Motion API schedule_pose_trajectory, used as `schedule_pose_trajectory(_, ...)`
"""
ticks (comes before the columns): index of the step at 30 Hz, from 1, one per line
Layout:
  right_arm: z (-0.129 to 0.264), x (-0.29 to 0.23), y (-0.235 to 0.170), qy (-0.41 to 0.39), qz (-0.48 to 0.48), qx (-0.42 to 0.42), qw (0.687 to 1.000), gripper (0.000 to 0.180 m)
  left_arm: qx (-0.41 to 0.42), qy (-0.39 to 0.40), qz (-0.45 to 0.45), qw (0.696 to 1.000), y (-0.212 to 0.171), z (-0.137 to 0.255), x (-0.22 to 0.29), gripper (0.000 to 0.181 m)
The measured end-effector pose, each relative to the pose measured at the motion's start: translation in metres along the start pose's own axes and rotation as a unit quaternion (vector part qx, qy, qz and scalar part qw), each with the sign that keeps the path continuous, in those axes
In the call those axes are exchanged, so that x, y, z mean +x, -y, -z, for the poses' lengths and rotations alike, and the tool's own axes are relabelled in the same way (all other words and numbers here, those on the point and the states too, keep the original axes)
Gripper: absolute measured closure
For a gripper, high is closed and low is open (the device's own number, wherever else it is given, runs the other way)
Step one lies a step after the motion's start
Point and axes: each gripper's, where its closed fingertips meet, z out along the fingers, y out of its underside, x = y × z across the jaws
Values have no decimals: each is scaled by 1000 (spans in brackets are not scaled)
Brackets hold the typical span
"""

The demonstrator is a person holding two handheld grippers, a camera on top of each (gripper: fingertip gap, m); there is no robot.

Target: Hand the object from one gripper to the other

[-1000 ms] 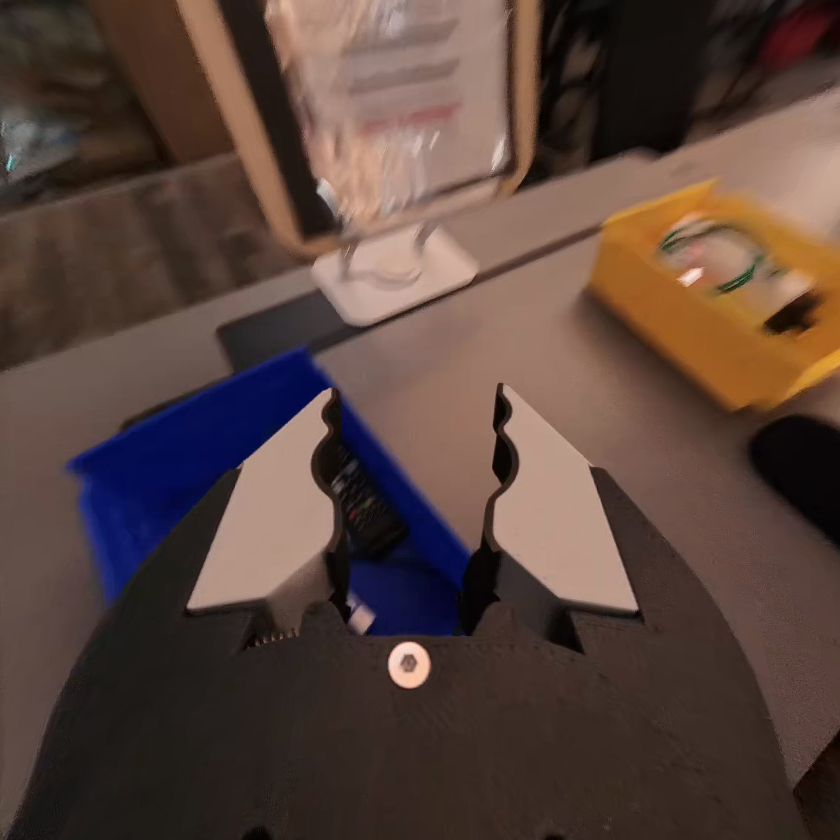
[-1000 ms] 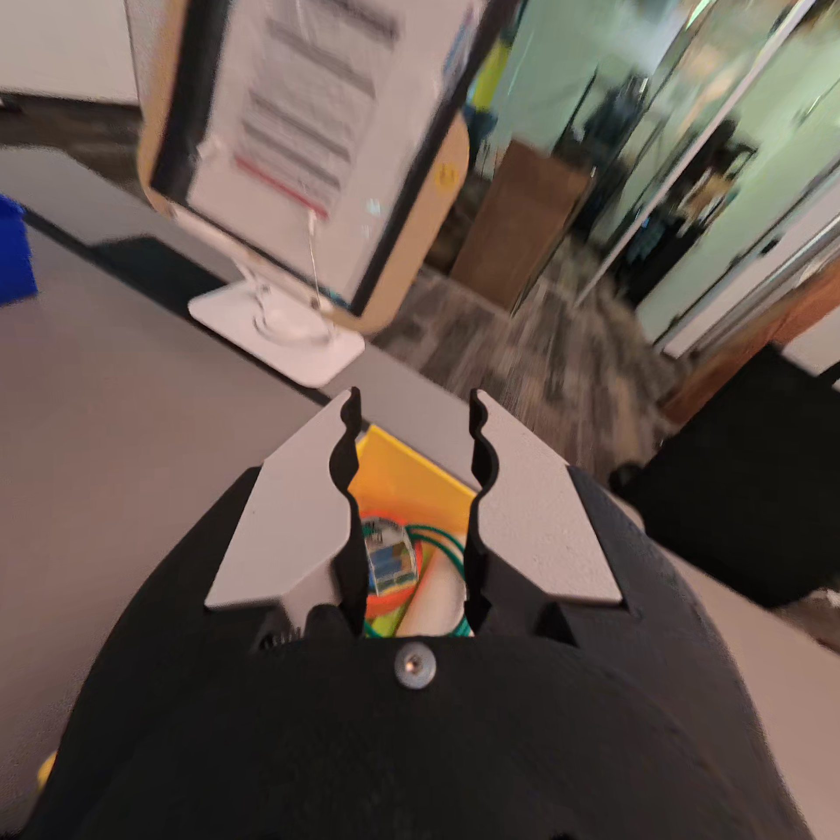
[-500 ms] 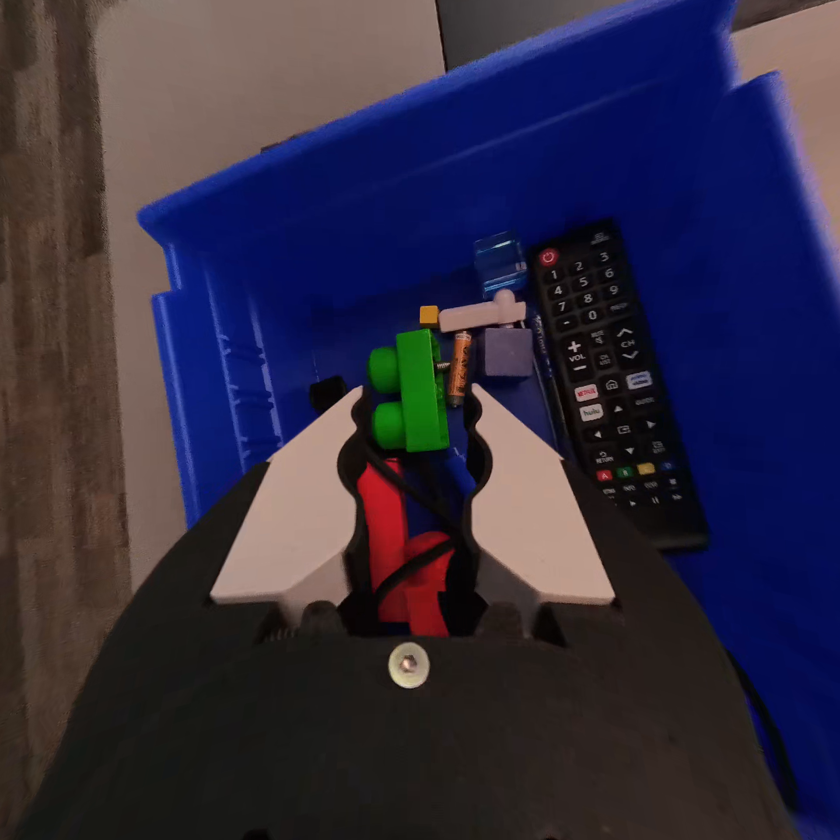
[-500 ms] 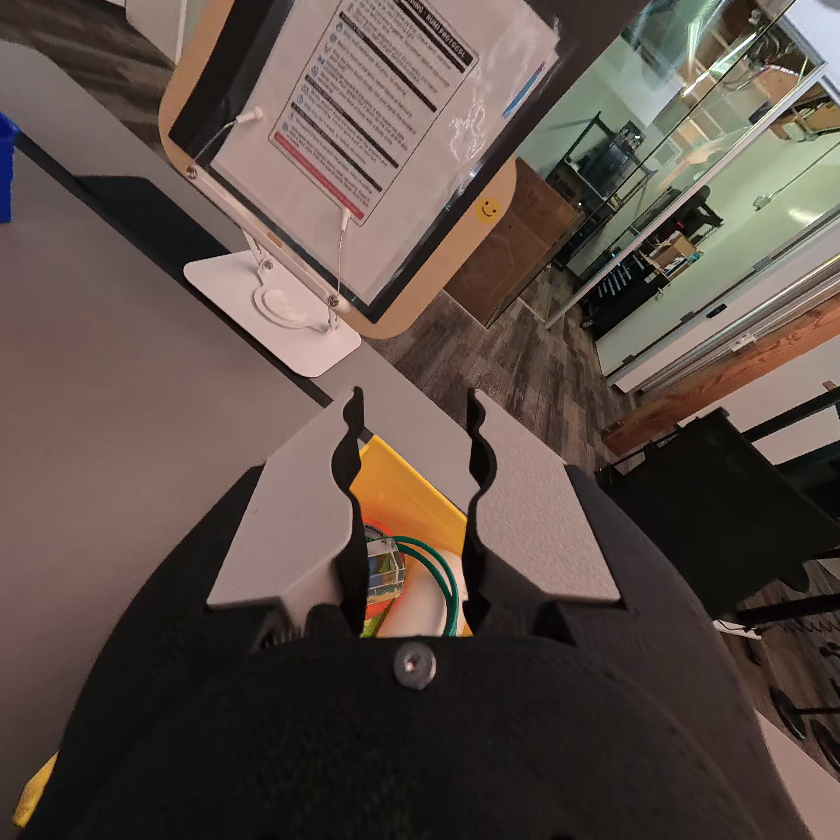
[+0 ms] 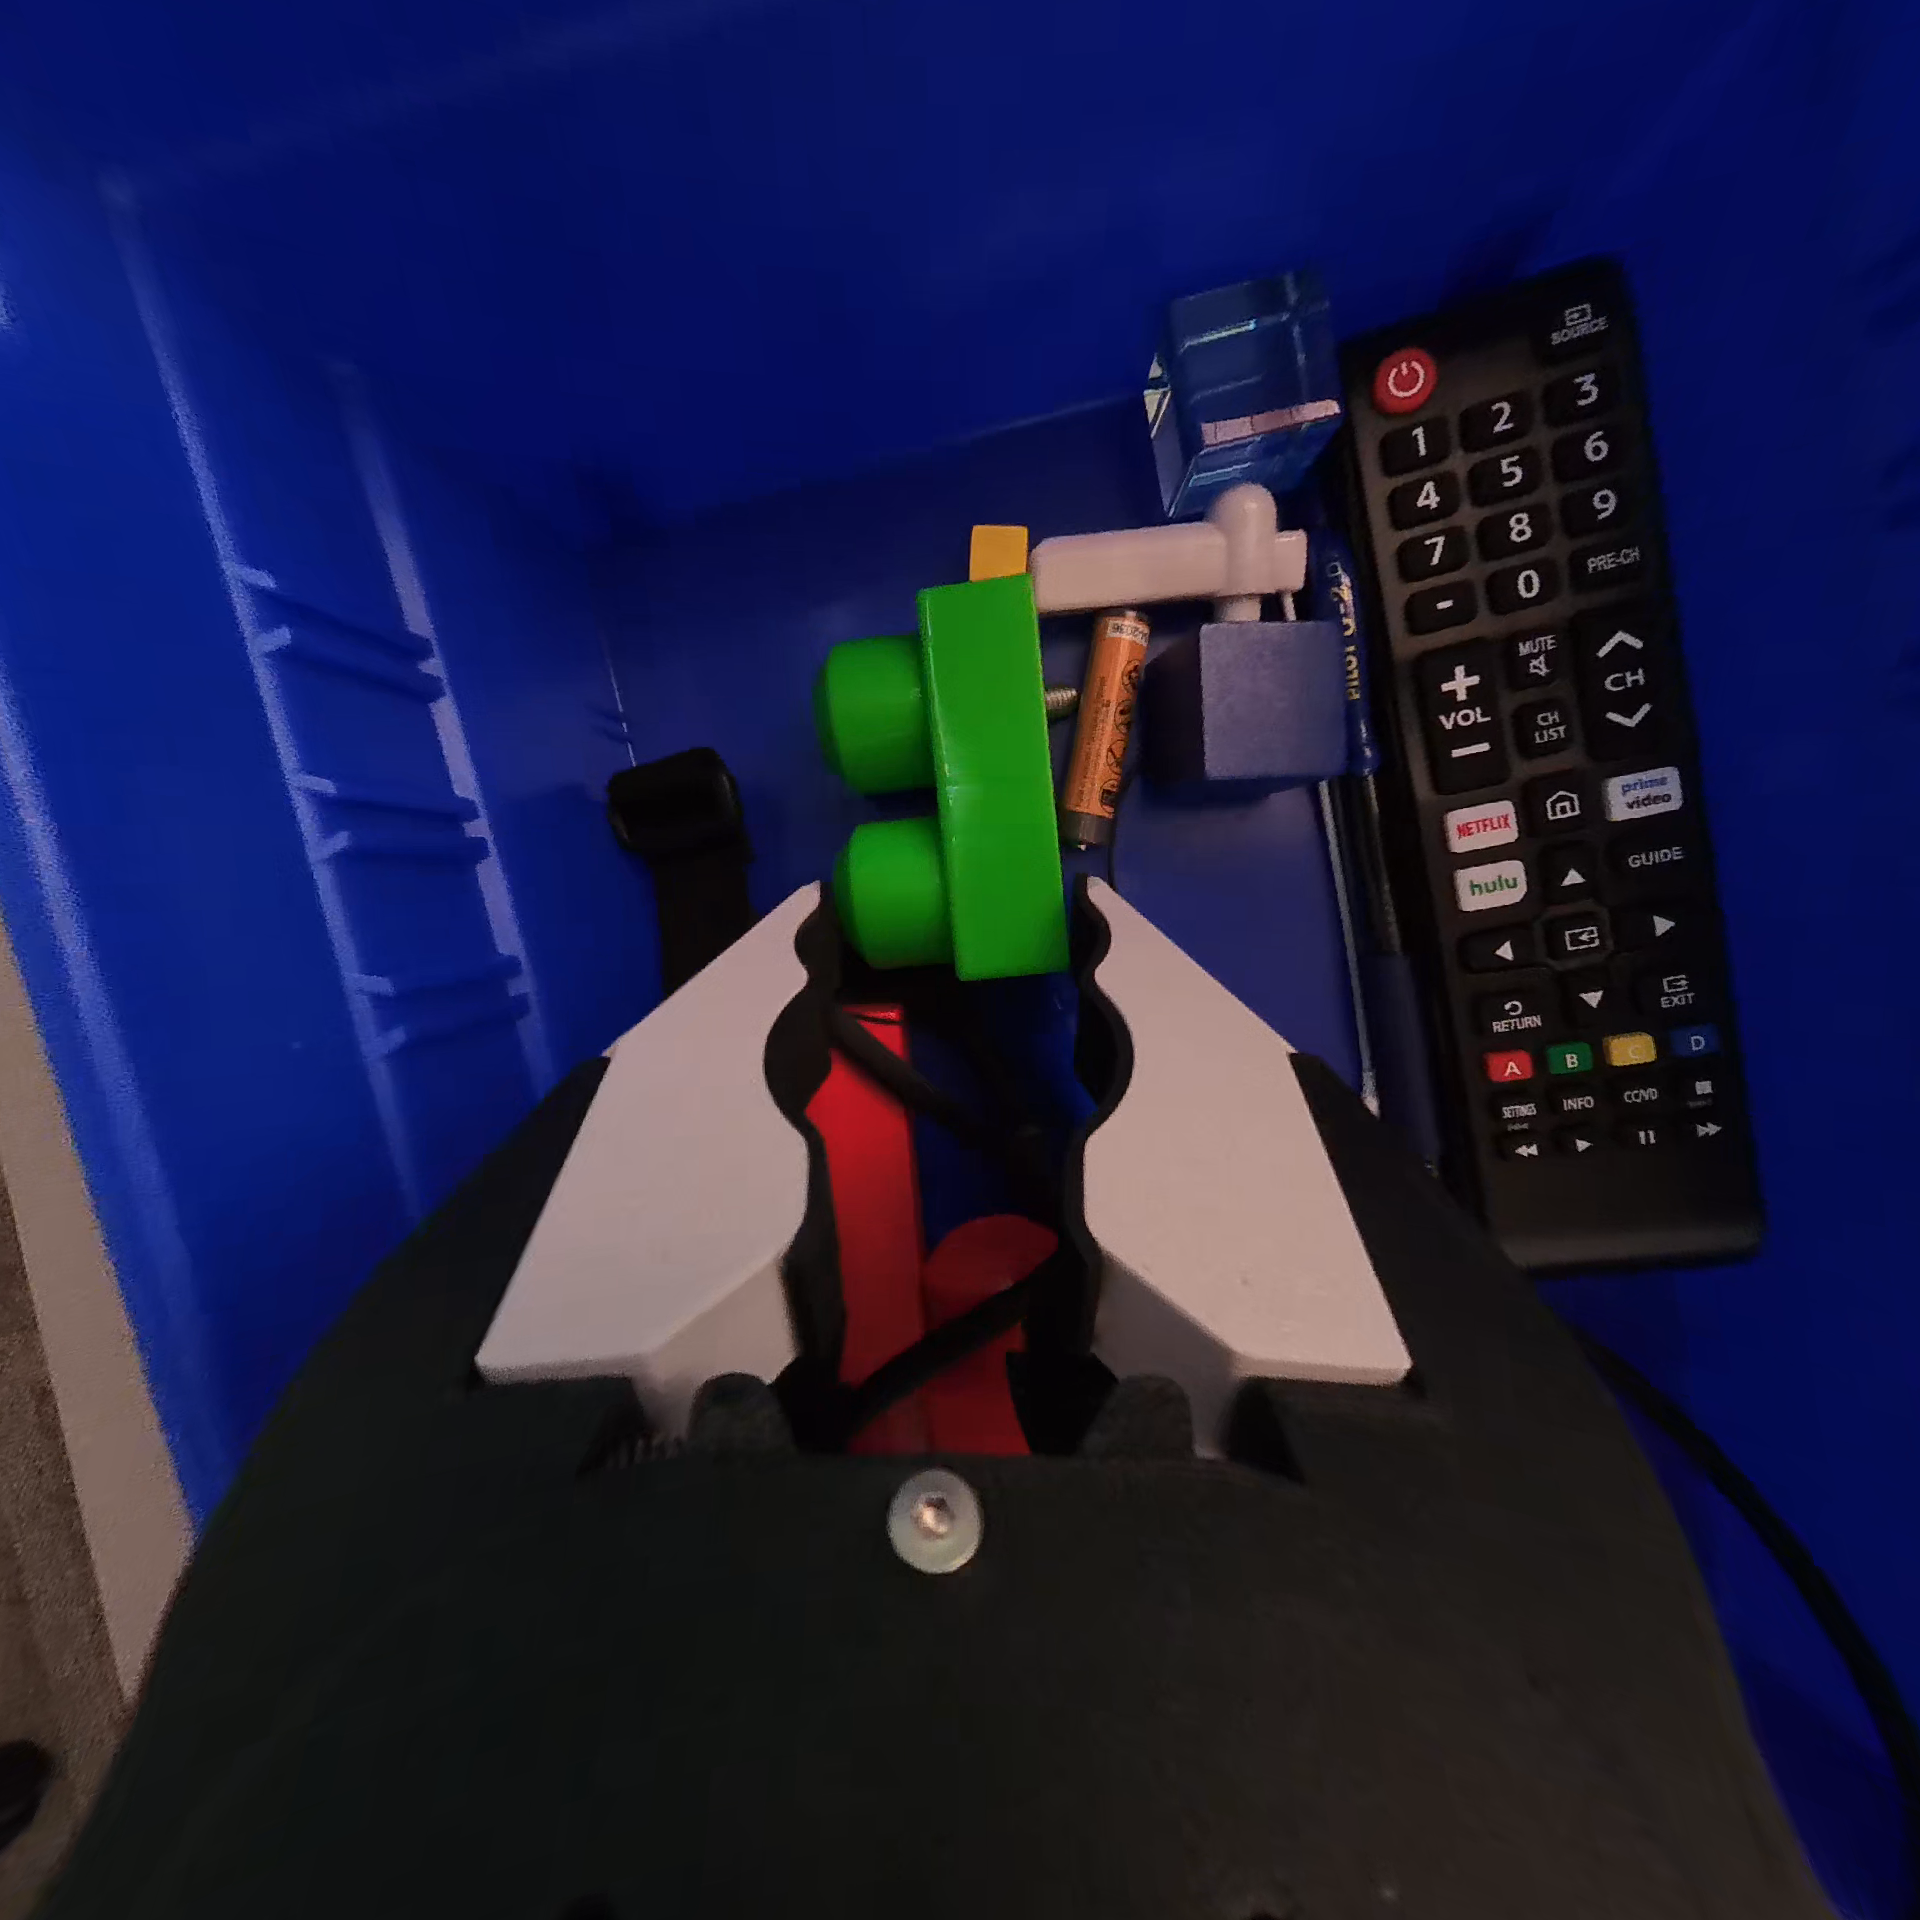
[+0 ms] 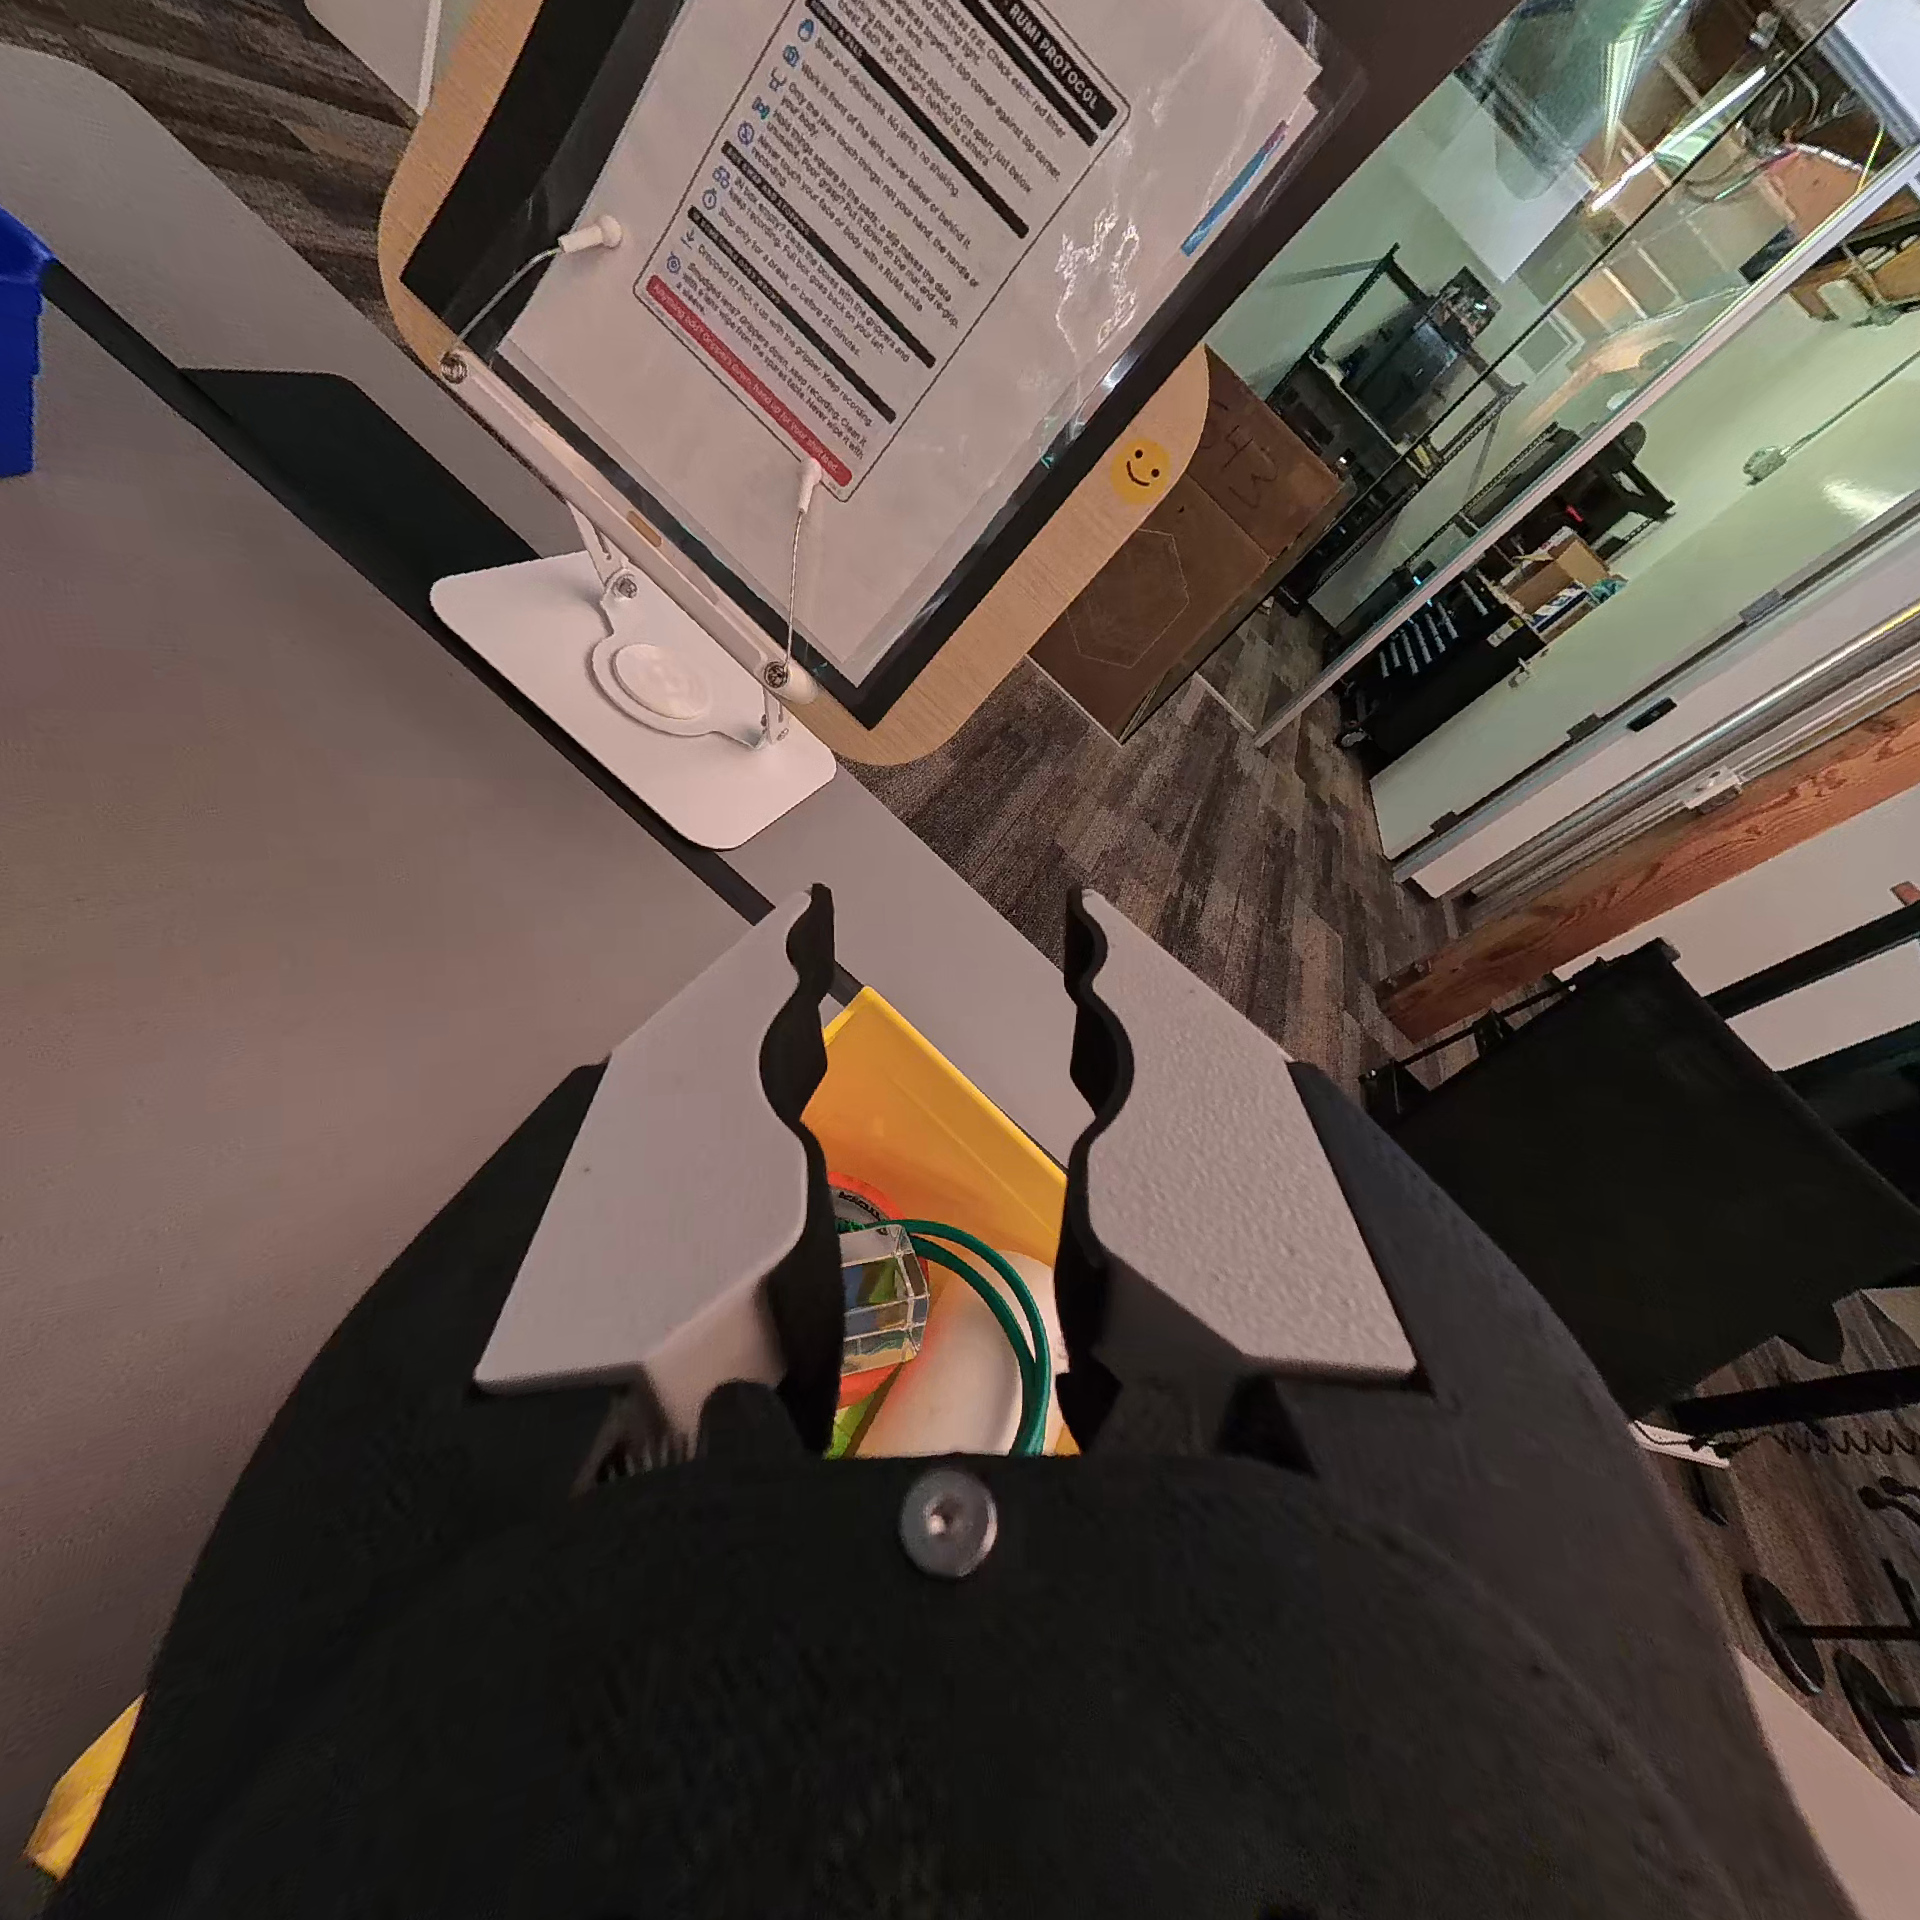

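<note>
Only the left wrist view shows the inside of the blue bin (image 5: 312,520); the right wrist view shows just a sliver of it at the far left edge of the tabletop (image 6: 208,831). The left gripper (image 5: 951,904) is lowered into the bin, jaws parted and empty, with the green brick (image 5: 966,790) just beyond and between its tips. A red piece (image 5: 873,1143) and black cord (image 5: 914,1081) lie beneath the jaws. Beside the brick lie an orange battery (image 5: 1103,727), white peg (image 5: 1164,561), purple cube (image 5: 1247,707), clear cube (image 5: 1242,390) and remote (image 5: 1548,779). The right gripper (image 6: 945,914) hangs open and empty over the yellow bin (image 6: 935,1101), which holds green wire (image 6: 1023,1309) and a clear block (image 6: 873,1299). A document stand (image 6: 665,707) sits at the tabletop's far edge.
</note>
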Motion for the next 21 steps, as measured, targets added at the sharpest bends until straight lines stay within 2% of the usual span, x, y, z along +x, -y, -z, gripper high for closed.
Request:
schedule_pose_trajectory(4, 0, -1, 0, 0, 2, -1, 1000, 136, 30, 27, -21, 999, 11, 8, -5, 138)
schedule_pose_trajectory(6, -1, -1, 1, 1, 4, -1, 1000, 136, 51, 72, -61, 994, 20, 17, -13, 138)
schedule_pose_trajectory(10, -1, -3, 1, 3, 9, -3, 1000, 136, 54, 224, -213, 950, 31, 35, -31, 138)
schedule_pose_trajectory(12, -2, -4, 1, 3, 11, -4, 1000, 136, 58, 235, -227, 943, 35, 38, -28, 139)
schedule_pose_trajectory(15, -2, -7, 6, 5, 16, 3, 1000, 136, 97, 188, -195, 958, 46, 52, -14, 138)
schedule_pose_trajectory(17, -3, -15, 13, 14, 26, 17, 999, 136, 158, 134, -175, 963, 62, 74, 6, 139)
schedule_pose_trajectory(19, -4, -29, 25, 29, 56, 41, 997, 135, 234, 38, -150, 960, 80, 105, 41, 139)
schedule_pose_trajectory(21, -5, -50, 39, 48, 105, 73, 991, 135, 311, -84, -137, 937, 96, 145, 88, 139)
